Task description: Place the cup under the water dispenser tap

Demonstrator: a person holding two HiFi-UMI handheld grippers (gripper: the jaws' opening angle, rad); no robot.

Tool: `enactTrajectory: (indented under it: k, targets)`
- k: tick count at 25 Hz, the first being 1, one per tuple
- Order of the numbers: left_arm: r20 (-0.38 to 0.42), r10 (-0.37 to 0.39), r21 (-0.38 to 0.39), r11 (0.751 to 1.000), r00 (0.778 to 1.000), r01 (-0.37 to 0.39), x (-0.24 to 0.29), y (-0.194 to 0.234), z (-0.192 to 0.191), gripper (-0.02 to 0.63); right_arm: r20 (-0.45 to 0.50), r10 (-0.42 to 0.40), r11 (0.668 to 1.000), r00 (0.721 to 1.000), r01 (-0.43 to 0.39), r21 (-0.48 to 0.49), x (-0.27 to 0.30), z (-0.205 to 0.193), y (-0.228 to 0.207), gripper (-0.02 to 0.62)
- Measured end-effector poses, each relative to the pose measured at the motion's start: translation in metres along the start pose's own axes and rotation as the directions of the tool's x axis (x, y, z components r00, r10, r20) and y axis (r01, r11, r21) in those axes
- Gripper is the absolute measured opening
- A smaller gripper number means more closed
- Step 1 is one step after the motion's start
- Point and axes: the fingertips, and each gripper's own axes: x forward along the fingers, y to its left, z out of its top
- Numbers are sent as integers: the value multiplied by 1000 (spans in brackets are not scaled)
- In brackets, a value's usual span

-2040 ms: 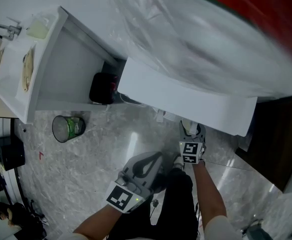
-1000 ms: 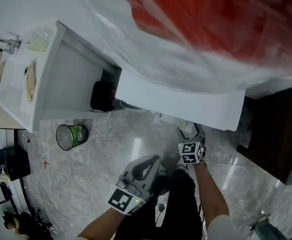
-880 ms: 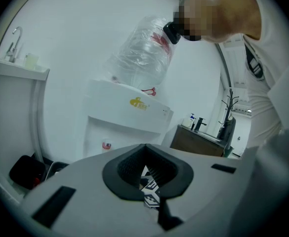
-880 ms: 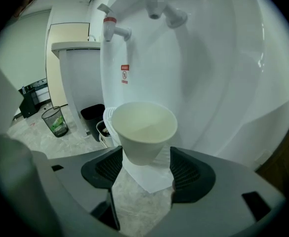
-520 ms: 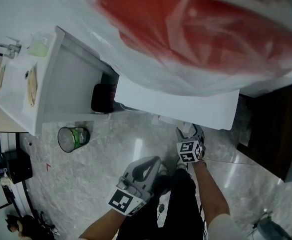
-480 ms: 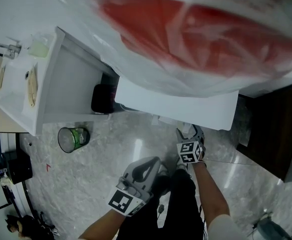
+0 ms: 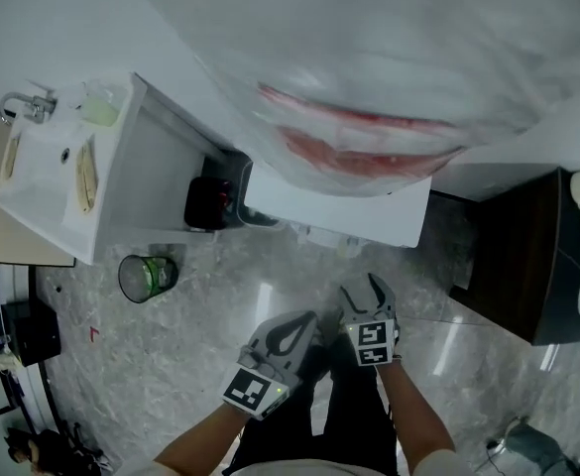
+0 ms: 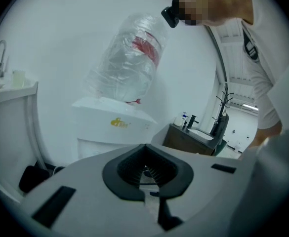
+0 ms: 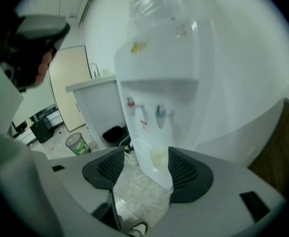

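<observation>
The right gripper [image 9: 144,164] has drawn back from the water dispenser [image 9: 159,78], jaws wide and empty. The cup [image 9: 159,158] looks left beneath the tap [image 9: 162,113]. The left gripper [image 8: 146,171] hangs closed on nothing.

We note a white bench [image 7: 151,172] at left with a sink [image 7: 44,172] and a faucet [image 7: 27,106] on it. A black box [image 7: 208,203] sits under this bench. A wire waste bin [image 7: 148,278] with a green liner stands apart on the grey marbled floor [image 7: 220,310]. A dark wooden cabinet [image 7: 513,256] stands at right. In the left tool view, a coat stand [image 8: 224,107] rises behind that cabinet.
</observation>
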Motion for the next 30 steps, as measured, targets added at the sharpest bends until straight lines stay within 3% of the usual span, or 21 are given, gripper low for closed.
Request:
enactTrajectory:
  k: [2,4,6,13,21,30]
  targets:
    - [-17,-10,29,1000,1000,11,-9,-14,17,3,55,10,1000,998,-11,16,-41,45,9,257]
    - [-32,-13,60,998,999,15,-17,-28,35,3,118,8,1000,993,-10,21,-82,92,18,158]
    - [-37,-9,74,997,999,12,-27,-44,56,3,178,11,999,984,-17,29,-123,136,27,113]
    - [14,15,68,998,1000,-16,-69,-93,130,3,324,16,999,946,-30,39,-246,243,53,26]
    - [93,6,71,997,996,-12,-100,-126,182,3,383,24,999,924,-40,35,-316,278,81,17]
    - [122,-21,121,993,992,6,-106,-139,196,3,406,6,999,914,-22,34,-331,285,80,15]
